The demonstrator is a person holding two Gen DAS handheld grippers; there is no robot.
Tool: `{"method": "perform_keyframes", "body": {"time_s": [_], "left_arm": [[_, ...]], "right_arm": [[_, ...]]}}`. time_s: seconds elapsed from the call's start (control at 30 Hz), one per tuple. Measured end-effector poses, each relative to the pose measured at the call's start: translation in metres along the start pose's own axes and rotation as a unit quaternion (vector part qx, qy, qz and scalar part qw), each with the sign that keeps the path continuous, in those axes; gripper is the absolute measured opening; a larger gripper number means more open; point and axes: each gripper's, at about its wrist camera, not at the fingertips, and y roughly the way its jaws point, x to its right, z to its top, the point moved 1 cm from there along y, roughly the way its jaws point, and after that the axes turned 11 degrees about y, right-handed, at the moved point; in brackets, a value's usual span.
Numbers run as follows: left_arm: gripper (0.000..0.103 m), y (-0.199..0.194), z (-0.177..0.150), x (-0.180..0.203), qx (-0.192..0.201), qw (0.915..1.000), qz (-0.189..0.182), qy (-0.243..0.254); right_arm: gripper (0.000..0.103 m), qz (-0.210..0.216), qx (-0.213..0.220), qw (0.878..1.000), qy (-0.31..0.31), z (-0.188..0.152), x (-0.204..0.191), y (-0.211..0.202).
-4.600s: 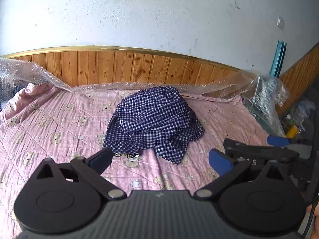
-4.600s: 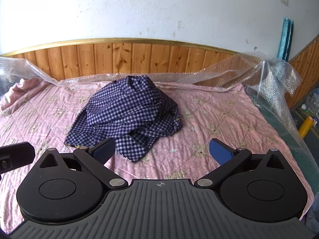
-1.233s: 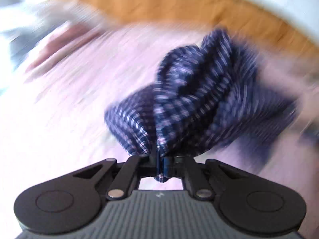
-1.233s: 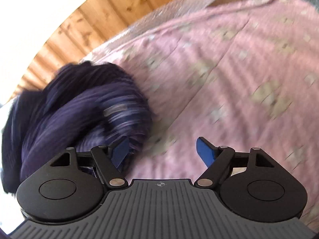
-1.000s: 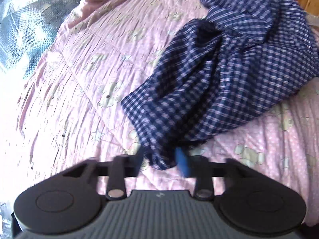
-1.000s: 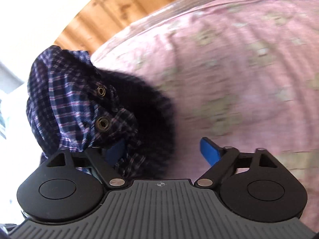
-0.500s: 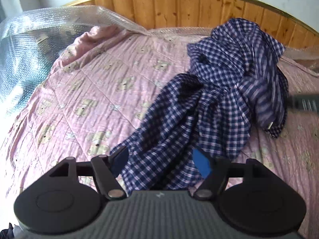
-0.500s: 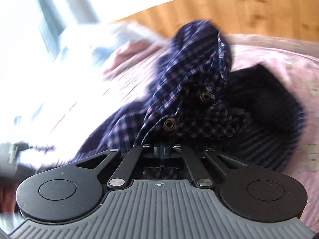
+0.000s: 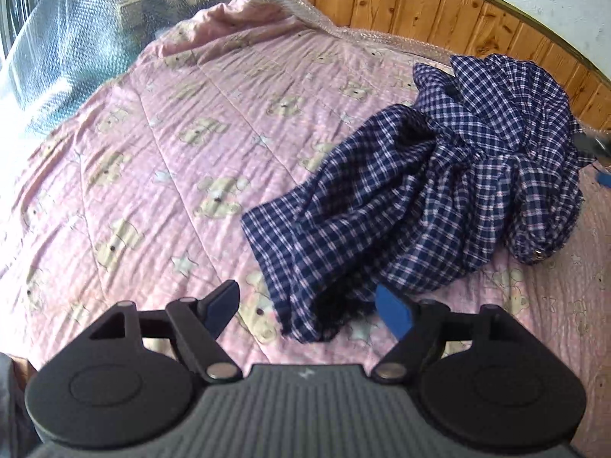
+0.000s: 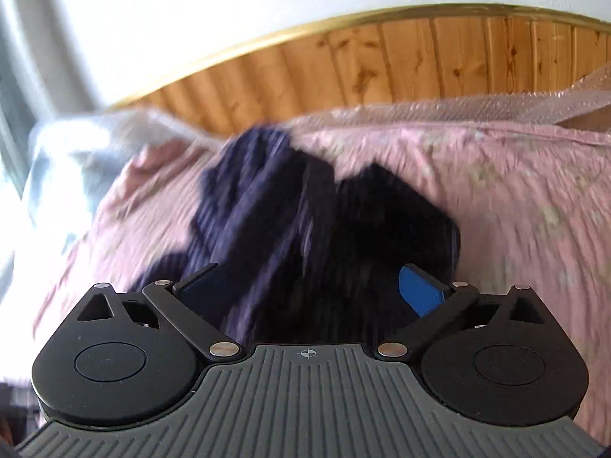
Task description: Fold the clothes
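Observation:
A navy checked shirt (image 9: 420,198) lies crumpled on the pink bear-print quilt (image 9: 160,145), one end drawn out toward me. My left gripper (image 9: 309,307) is open, its blue fingertips either side of that near end without gripping it. In the right wrist view the shirt (image 10: 305,229) is a blurred dark heap on the quilt (image 10: 515,198). My right gripper (image 10: 313,286) is open just in front of the heap and holds nothing. A blue fingertip of the right gripper shows at the right edge of the left wrist view.
A wooden headboard (image 9: 420,4) with a gold rail runs behind the bed, also in the right wrist view (image 10: 420,61). Bubble wrap (image 9: 68,38) covers the bed's left side and far edge. White wall above.
My right gripper, shut on the shirt half a second ago, has opened and let it drop. My left gripper has opened wider and drawn back from the near end.

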Motion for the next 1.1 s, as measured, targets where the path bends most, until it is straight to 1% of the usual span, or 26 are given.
{"method": "perform_keyframes", "body": {"time_s": [0.07,0.1,0.13,0.17,0.2,0.23,0.27,0.33,0.37,0.4,0.43,0.47,0.5,0.53,0.57,0.6,0.63,0.67,0.7,0.73,0.77,0.8,0.9,0.93,1.0,1.1], "left_arm": [[0.08,-0.005,-0.003,0.005,0.011,0.9999,-0.009,0.007],[0.08,-0.01,-0.004,0.007,0.021,0.9997,-0.01,0.01],[0.08,-0.015,-0.004,0.008,0.032,0.9993,-0.01,0.013],[0.08,-0.02,-0.004,0.003,0.045,0.9989,-0.011,0.01],[0.08,-0.025,-0.003,-0.002,0.057,0.9983,-0.013,0.005],[0.08,-0.03,-0.003,-0.008,0.07,0.9974,-0.014,0.001],[0.08,-0.035,-0.002,-0.013,0.083,0.9964,-0.015,-0.004],[0.08,-0.042,0.0,-0.027,0.105,0.994,-0.023,-0.017],[0.081,-0.044,0.002,-0.035,0.114,0.9926,-0.031,-0.027],[0.083,-0.044,0.004,-0.042,0.122,0.9913,-0.04,-0.031],[0.084,-0.042,0.007,-0.047,0.126,0.9903,-0.05,-0.029],[0.084,-0.04,0.009,-0.05,0.13,0.9893,-0.06,-0.026],[0.085,-0.036,0.012,-0.049,0.13,0.9885,-0.074,-0.019],[0.085,-0.031,0.016,-0.047,0.129,0.9876,-0.089,-0.012],[0.085,-0.027,0.019,-0.044,0.128,0.9863,-0.103,-0.004],[0.085,-0.023,0.023,-0.039,0.126,0.985,-0.117,0.007],[0.085,-0.018,0.03,-0.03,0.126,0.9832,-0.13,0.022],[0.086,-0.014,0.037,-0.02,0.125,0.9811,-0.142,0.038],[0.089,-0.01,0.045,-0.01,0.125,0.9786,-0.154,0.054],[0.093,-0.005,0.052,0.001,0.125,0.9756,-0.166,0.07],[0.094,-0.001,0.059,0.011,0.124,0.9723,-0.178,0.086],[0.094,0.004,0.07,0.024,0.126,0.9691,-0.187,0.099],[0.103,0.023,0.109,0.075,0.14,0.9589,-0.209,0.132],[0.103,0.033,0.124,0.095,0.136,0.9568,-0.217,0.137],[0.103,0.059,0.146,0.135,0.1,0.9593,-0.227,0.134],[0.103,0.106,0.172,0.181,0.048,0.9631,-0.24,0.111]], "right_arm": [[0.073,0.013,-0.036,0.999,0.018,0.018,-0.003,0.04],[0.007,0.023,-0.065,0.997,0.024,0.025,-0.012,0.056],[0.004,0.017,-0.079,0.997,0.017,0.032,-0.023,0.06],[0.003,0.021,-0.073,0.997,-0.001,0.04,-0.038,0.053],[0.002,0.053,-0.028,0.997,-0.04,0.05,-0.061,0.021],[0.002,0.093,0.017,0.992,-0.079,0.055,-0.081,-0.02],[0.002,0.117,0.049,0.985,-0.119,0.053,-0.093,-0.061],[0.002,0.163,0.114,0.96,-0.196,0.049,-0.116,-0.142],[0.002,0.167,0.135,0.948,-0.233,0.044,-0.121,-0.174],[0.002,0.137,0.138,0.944,-0.267,0.033,-0.111,-0.191],[0.003,0.1,0.131,0.946,-0.28,0.02,-0.095,-0.2],[0.004,0.048,0.106,0.96,-0.254,0.004,-0.066,-0.197],[0.006,-0.004,0.08,0.971,-0.226,-0.012,-0.038,-0.194],[0.023,-0.056,0.055,0.977,-0.198,-0.029,-0.009,-0.191],[0.035,-0.108,0.029,0.979,-0.169,-0.045,0.02,-0.189],[0.021,-0.16,0.003,0.977,-0.139,-0.061,0.048,-0.186],[0.006,-0.21,-0.023,0.971,-0.109,-0.078,0.077,-0.183],[0.008,-0.26,-0.049,0.961,-0.078,-0.094,0.106,-0.181],[0.015,-0.309,-0.075,0.947,-0.047,-0.111,0.134,-0.179],[0.046,-0.333,-0.085,0.939,-0.011,-0.125,0.15,-0.181],[0.063,-0.313,-0.066,0.947,0.033,-0.136,0.141,-0.192],[0.08,-0.3,-0.054,0.95,0.063,-0.145,0.134,-0.199],[0.079,-0.303,-0.051,0.949,0.074,-0.166,0.12,-0.199],[0.079,-0.299,-0.052,0.95,0.077,-0.167,0.117,-0.195],[0.08,-0.285,-0.047,0.954,0.085,-0.167,0.103,-0.19],[0.081,-0.262,-0.041,0.961,0.08,-0.161,0.089,-0.183]]}}
